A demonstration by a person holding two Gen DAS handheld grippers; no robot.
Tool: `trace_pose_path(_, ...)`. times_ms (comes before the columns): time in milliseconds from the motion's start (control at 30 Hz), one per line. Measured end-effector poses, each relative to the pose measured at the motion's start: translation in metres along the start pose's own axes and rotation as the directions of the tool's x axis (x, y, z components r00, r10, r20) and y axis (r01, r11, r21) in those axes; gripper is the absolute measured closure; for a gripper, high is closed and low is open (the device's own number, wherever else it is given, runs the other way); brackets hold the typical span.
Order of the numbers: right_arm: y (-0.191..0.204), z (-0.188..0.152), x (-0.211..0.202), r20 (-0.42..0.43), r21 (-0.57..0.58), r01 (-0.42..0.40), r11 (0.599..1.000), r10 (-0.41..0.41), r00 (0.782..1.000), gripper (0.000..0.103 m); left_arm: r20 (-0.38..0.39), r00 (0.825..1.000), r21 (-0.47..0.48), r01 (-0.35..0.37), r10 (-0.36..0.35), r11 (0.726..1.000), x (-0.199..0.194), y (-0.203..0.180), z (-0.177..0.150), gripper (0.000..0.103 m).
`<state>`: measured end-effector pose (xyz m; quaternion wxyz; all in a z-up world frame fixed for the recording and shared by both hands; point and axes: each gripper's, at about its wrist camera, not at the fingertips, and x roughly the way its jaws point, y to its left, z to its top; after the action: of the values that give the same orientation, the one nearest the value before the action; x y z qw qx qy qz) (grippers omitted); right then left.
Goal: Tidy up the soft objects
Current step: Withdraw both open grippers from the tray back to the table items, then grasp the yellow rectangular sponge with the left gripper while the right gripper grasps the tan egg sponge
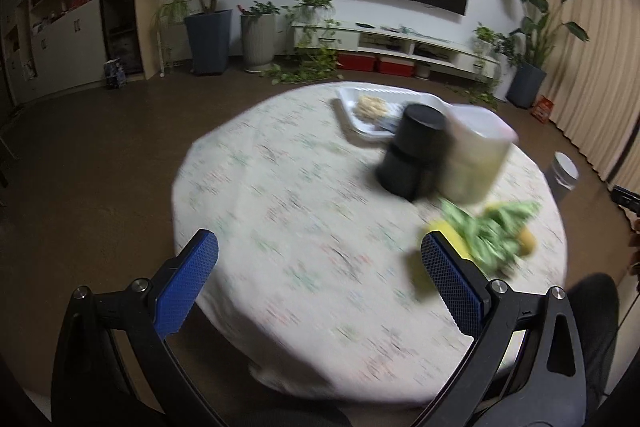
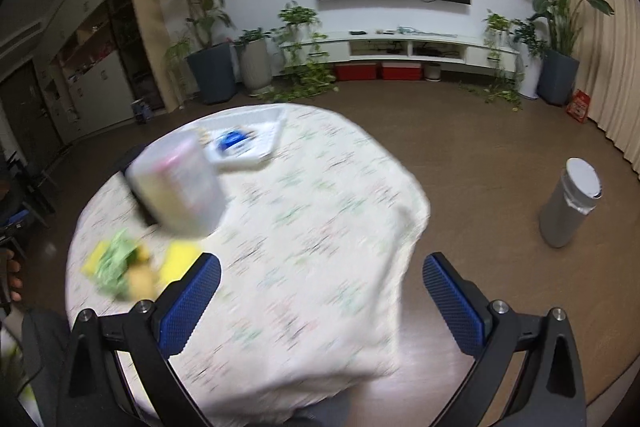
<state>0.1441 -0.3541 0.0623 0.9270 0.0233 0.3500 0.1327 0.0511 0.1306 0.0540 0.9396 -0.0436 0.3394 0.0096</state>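
Observation:
A blurred heap of soft things, green leafy cloth over yellow pieces (image 1: 492, 235), lies on the round table with a patterned cloth (image 1: 304, 211), to the right of my left gripper (image 1: 319, 261), which is open and empty above the near edge. The heap also shows in the right wrist view (image 2: 120, 263), left of my right gripper (image 2: 321, 281), open and empty over the table (image 2: 320, 211). A translucent lidded tub (image 1: 476, 155) (image 2: 176, 187) stands behind the heap.
A black cylinder (image 1: 416, 151) stands next to the tub. A white tray (image 1: 360, 119) (image 2: 264, 135) at the table's far side holds a beige lump and a blue item. A grey bin (image 2: 570, 203) stands on the floor to the right. Plants and a TV stand line the wall.

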Motion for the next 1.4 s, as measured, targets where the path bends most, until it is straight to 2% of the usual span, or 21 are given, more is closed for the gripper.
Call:
trace_pose_path(167, 0.063, -0.040, -0.013, 0.000, -0.055, -0.090, 0.994, 0.090, 0.996, 0.000, -0.014, 0.998, 0.041, 0.058, -0.057, 0.997, -0.004, -0.052, -0.033, 0.000)
trace_pose_path(300, 0.118, -0.061, -0.006, -0.005, -0.155, -0.096, 0.983, 0.097, 0.995, 0.000, -0.049, 0.995, 0.064, 0.087, -0.084, 0.994, 0.012, -0.087, -0.053, 0.000)
trace_pose_path(467, 0.159, -0.065, 0.014, -0.006, -0.230, -0.090, 0.969, 0.091, 0.996, 0.002, -0.044, 0.997, 0.044, 0.066, -0.065, 0.997, 0.029, -0.109, -0.056, 0.000)
trace_pose_path(533, 0.165, -0.062, 0.024, -0.019, -0.236, -0.080, 0.968, 0.078, 0.997, 0.007, -0.038, 0.997, 0.040, 0.065, -0.063, 0.997, 0.036, -0.113, -0.054, 0.000)
trace_pose_path(667, 0.168, -0.058, 0.049, -0.059, -0.227, -0.071, 0.971, 0.059, 0.996, 0.010, -0.059, 0.998, 0.059, 0.040, -0.037, 0.997, 0.054, -0.119, -0.051, 0.000)
trace_pose_path(867, 0.162, -0.051, 0.078, -0.115, -0.207, -0.082, 0.975, 0.059, 0.992, 0.017, -0.110, 0.994, 0.011, 0.016, -0.015, 1.000, 0.083, -0.114, -0.045, 0.001)
trace_pose_path(933, 0.162, -0.049, 0.084, -0.131, -0.212, -0.088, 0.973, 0.061, 0.990, 0.026, -0.114, 0.994, 0.007, 0.008, -0.007, 1.000, 0.088, -0.113, -0.042, 0.001)
trace_pose_path(1033, 0.163, -0.045, 0.093, -0.145, -0.224, -0.095, 0.970, 0.064, 0.987, 0.032, -0.113, 0.994, 0.007, 0.003, -0.003, 1.000, 0.092, -0.112, -0.040, 0.002)
trace_pose_path(1267, 0.171, -0.041, 0.113, -0.194, -0.266, -0.137, 0.954, 0.086, 0.977, 0.037, -0.153, 0.988, -0.019, 0.004, -0.007, 1.000, 0.105, -0.103, -0.045, 0.002)
trace_pose_path(1333, 0.172, -0.042, 0.119, -0.215, -0.270, -0.148, 0.951, 0.090, 0.972, 0.040, -0.161, 0.987, -0.025, 0.014, -0.018, 1.000, 0.109, -0.102, -0.046, 0.014)
trace_pose_path(1400, 0.173, -0.042, 0.124, -0.229, -0.262, -0.159, 0.952, 0.099, 0.968, 0.042, -0.170, 0.985, -0.029, 0.021, -0.026, 0.999, 0.112, -0.102, -0.046, 0.036)
